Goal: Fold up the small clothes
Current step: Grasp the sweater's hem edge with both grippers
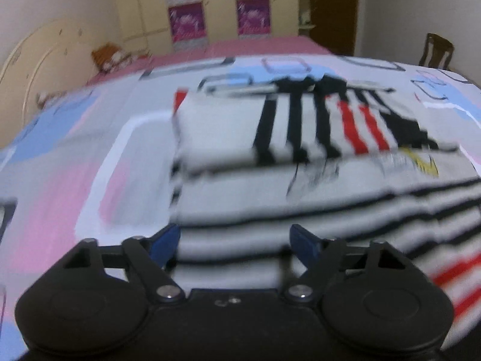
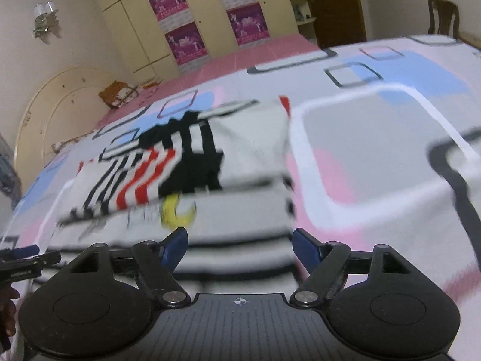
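Both the left gripper point(image 1: 234, 242) and right gripper point(image 2: 240, 245) hang with jaws spread, holding nothing, above the striped shirt point(image 1: 300, 156) on the patterned bedsheet point(image 1: 99, 138); its top is folded over, so further folds likely remain

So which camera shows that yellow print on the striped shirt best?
The right wrist view: the yellow print shows as a whole curved shape. The left wrist view catches only a blurred sliver on the striped shirt.

One striped garment point(image 2: 180, 180) at centre, four pink posters point(image 2: 186, 42) up top, one chair point(image 2: 443, 15) upper right.
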Action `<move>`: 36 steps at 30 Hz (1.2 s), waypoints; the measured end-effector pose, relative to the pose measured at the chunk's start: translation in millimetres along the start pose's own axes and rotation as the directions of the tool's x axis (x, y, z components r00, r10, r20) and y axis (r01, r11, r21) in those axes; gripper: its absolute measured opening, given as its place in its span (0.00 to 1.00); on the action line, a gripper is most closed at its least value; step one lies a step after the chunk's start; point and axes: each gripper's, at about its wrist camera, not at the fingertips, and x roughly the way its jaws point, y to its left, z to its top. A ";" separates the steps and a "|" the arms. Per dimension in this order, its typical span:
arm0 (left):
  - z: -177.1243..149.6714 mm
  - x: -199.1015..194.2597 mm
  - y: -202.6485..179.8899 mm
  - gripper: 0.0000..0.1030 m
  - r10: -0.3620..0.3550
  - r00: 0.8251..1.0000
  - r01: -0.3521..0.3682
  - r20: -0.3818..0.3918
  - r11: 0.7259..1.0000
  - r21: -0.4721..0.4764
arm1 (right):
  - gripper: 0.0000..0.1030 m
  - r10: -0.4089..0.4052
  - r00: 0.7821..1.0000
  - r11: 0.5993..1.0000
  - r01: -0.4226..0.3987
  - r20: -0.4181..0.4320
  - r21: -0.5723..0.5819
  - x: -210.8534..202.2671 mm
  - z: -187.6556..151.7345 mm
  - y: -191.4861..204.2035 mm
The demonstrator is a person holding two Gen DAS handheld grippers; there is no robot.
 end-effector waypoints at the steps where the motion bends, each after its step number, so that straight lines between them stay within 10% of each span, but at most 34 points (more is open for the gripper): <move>1: -11.6 -7.3 5.8 0.70 0.002 1.000 -0.002 -0.013 1.000 -0.017 | 0.74 0.007 1.000 1.000 -0.007 -0.004 0.002 -8.5 -6.6 -3.6; 14: -90.9 -73.5 23.0 0.58 -0.018 0.997 0.008 -0.075 0.992 -0.124 | 0.61 0.114 0.988 0.992 -0.108 -0.104 0.062 -77.3 -90.6 -29.3; 21: -113.5 -89.3 33.8 0.52 -0.166 0.984 0.144 -0.069 0.957 -0.250 | 0.58 0.201 0.970 0.974 -0.183 -0.137 0.130 -86.8 -118.7 -31.1; 31: -116.0 -68.5 47.9 0.32 -0.396 0.918 0.374 0.022 0.847 -0.378 | 0.43 0.322 0.940 0.906 -0.270 -0.117 0.325 -66.7 -112.5 -52.2; 36: -122.4 -55.8 59.4 0.32 -0.522 0.850 0.486 0.067 0.729 -0.483 | 0.43 0.422 0.893 0.868 -0.348 -0.157 0.354 -57.5 -114.1 -47.6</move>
